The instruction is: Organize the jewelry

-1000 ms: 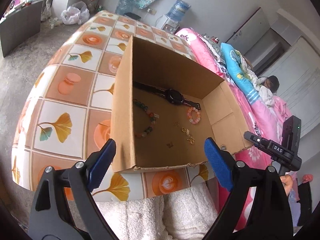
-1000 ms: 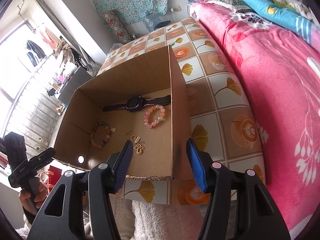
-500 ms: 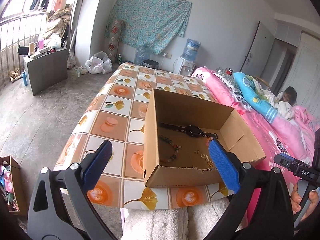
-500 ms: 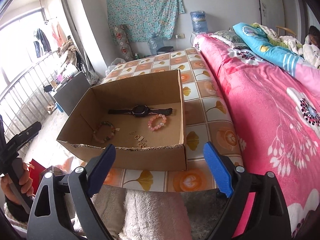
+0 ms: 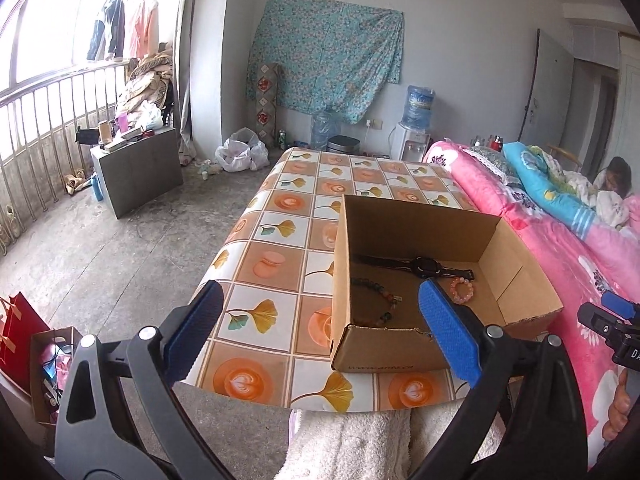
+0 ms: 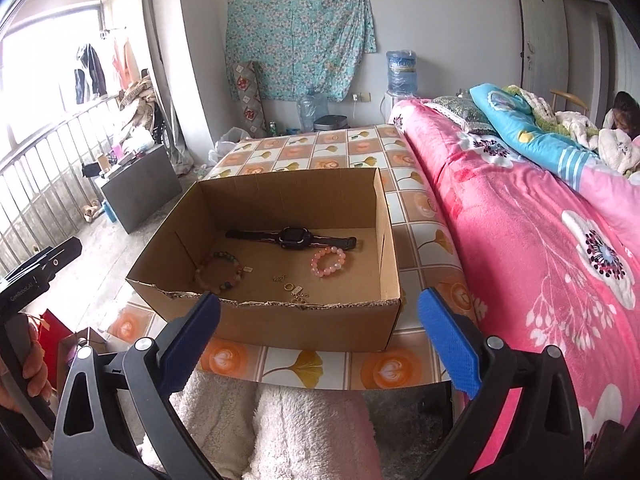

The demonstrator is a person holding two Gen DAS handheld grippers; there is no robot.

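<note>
An open cardboard box (image 6: 276,322) (image 5: 340,264) stands on the tiled table (image 5: 280,208). Inside lie a black watch (image 6: 294,237) (image 5: 424,267), a pink bead bracelet (image 6: 328,262) (image 5: 462,290), a multicoloured bead bracelet (image 6: 220,270) (image 5: 376,294) and small gold pieces (image 6: 294,290). My left gripper (image 5: 320,332) is open and empty, held back from the table's near edge. My right gripper (image 6: 318,340) is open and empty, in front of the box's near wall.
A pink floral bed (image 6: 540,240) runs along the table's right side, with a person (image 6: 624,116) lying at its far end. White fleece-covered legs (image 6: 280,432) are below the grippers. A grey cabinet (image 5: 136,172) and red bag (image 5: 20,336) stand on the floor at left.
Both grippers have pulled back and up from just over the box to well in front of the table edge. The right gripper's jaws have spread wider. The jewelry has not moved.
</note>
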